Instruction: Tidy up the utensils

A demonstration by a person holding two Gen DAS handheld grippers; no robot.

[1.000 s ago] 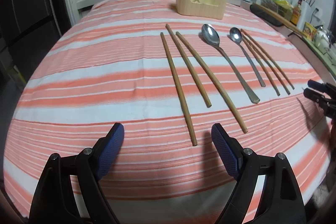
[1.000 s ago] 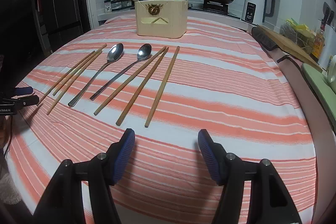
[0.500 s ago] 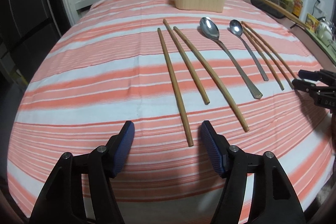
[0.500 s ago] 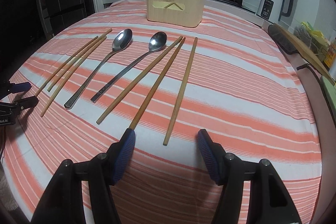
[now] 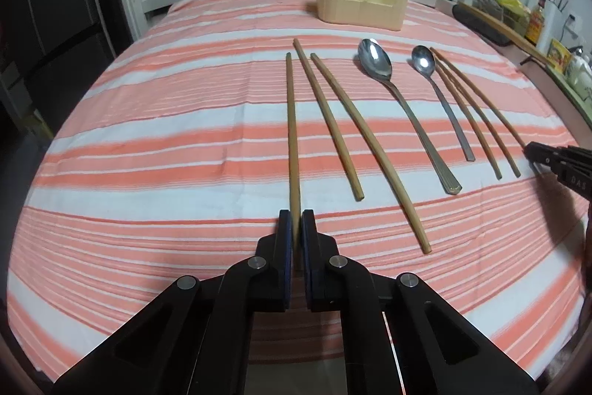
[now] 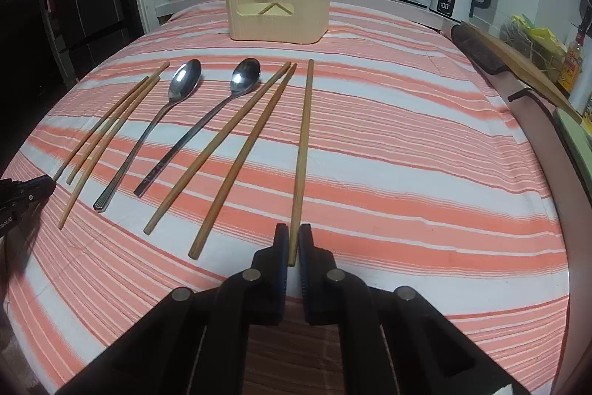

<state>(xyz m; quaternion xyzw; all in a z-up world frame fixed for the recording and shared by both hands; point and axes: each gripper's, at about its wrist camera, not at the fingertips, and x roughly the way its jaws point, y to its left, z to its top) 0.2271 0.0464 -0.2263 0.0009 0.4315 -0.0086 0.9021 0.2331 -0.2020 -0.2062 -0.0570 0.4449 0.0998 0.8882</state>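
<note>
- your left gripper (image 5: 295, 223) is clenched on the near end of the leftmost chopstick (image 5: 291, 128), which lies on the counter (image 5: 148, 136).
- your right gripper (image 6: 292, 237) is clamped on the rightmost chopstick (image 6: 304, 136) at its near end.

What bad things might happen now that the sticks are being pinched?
The left hand-held gripper pinches its chopstick only at the very end, so the long stick may droop or slip out when lifted. The right hand-held gripper grips a second chopstick the same way. A swinging tip might knock the neighbouring stick askew, or miss the wooden box.
</note>
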